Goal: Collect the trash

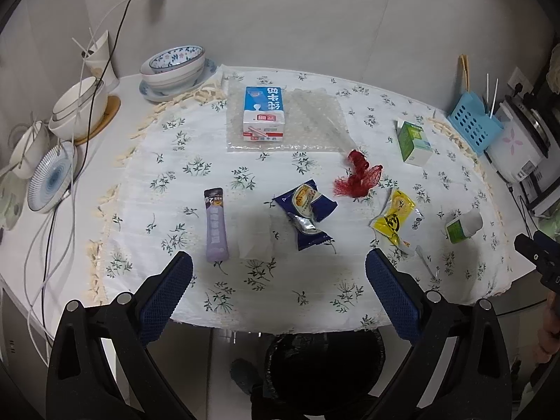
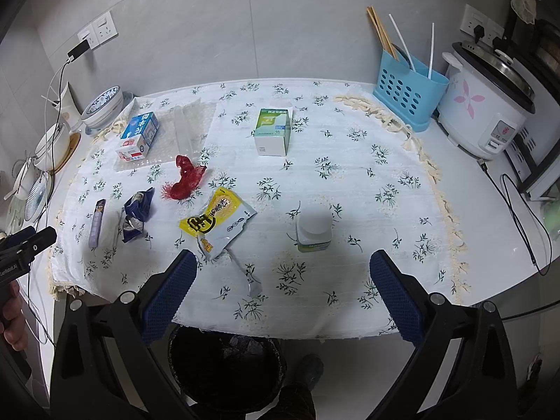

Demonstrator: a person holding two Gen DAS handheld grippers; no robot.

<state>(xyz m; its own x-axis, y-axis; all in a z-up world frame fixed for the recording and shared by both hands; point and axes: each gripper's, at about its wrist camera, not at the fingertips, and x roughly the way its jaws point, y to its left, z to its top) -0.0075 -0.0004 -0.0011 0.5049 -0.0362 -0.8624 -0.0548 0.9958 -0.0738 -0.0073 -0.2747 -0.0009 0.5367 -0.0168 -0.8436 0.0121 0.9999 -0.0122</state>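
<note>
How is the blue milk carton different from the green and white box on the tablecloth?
The blue milk carton lies on a clear bubble-wrap sheet at the far left; the green and white box rests directly on the tablecloth, nearer the middle. The carton is blue, white and red; the box is green and white. Both are printed cardboard packages, and neither gripper touches them.

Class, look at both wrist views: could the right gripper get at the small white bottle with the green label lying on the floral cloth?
Probably yes. The right gripper is open and empty, and the small white bottle with the green label lies straight ahead between its fingers' lines, with bare floral tablecloth around it and nothing in between.
</note>
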